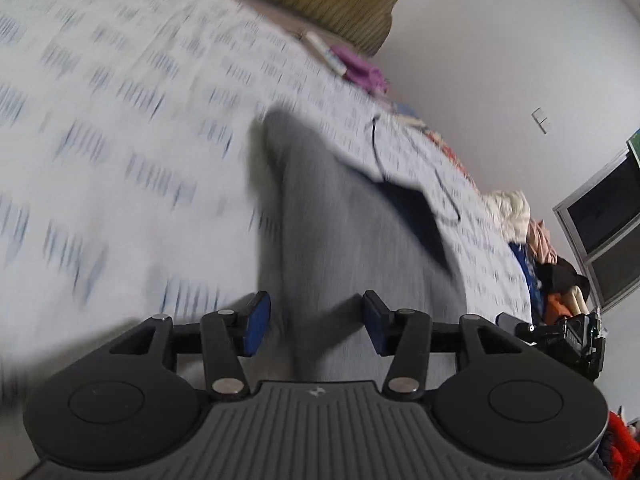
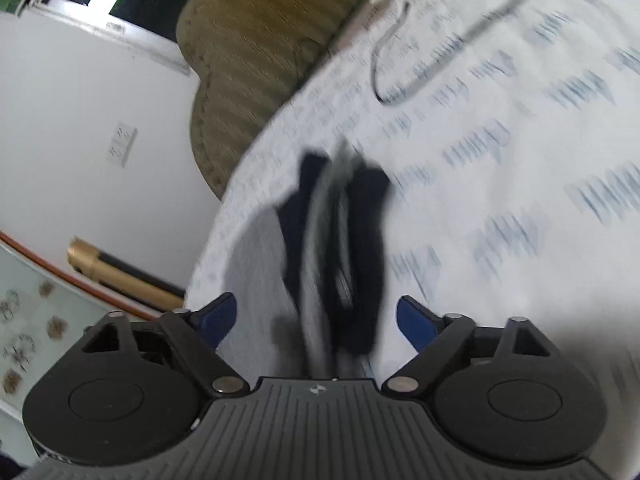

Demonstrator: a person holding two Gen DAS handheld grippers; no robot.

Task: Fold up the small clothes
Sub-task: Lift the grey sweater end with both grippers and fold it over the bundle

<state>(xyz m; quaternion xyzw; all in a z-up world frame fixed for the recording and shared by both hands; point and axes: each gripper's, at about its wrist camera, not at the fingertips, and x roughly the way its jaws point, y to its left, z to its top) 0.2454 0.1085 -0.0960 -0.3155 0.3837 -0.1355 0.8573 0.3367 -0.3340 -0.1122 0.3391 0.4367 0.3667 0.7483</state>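
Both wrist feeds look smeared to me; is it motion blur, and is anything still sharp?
Left wrist view: the patterned bedsheet and the grey garment are streaked, while the left gripper is crisp. Right wrist view: the same motion smear on the dark-and-grey garment; the right gripper is sharp. Fisheye curves both views' edges.

Even indoor light is falling softly; motion blur is smearing the bedsheet [image 1: 120, 128] and grey garment [image 1: 328, 216], while fisheye edges are darkening.

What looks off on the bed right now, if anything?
Little is certain, since both views are motion-blurred. The grey garment lies rumpled on the patterned bedsheet, one dark corner flipped up. A loose cable loops across the sheet beyond it. Left tongs and right tongs are both open, gripping nothing.
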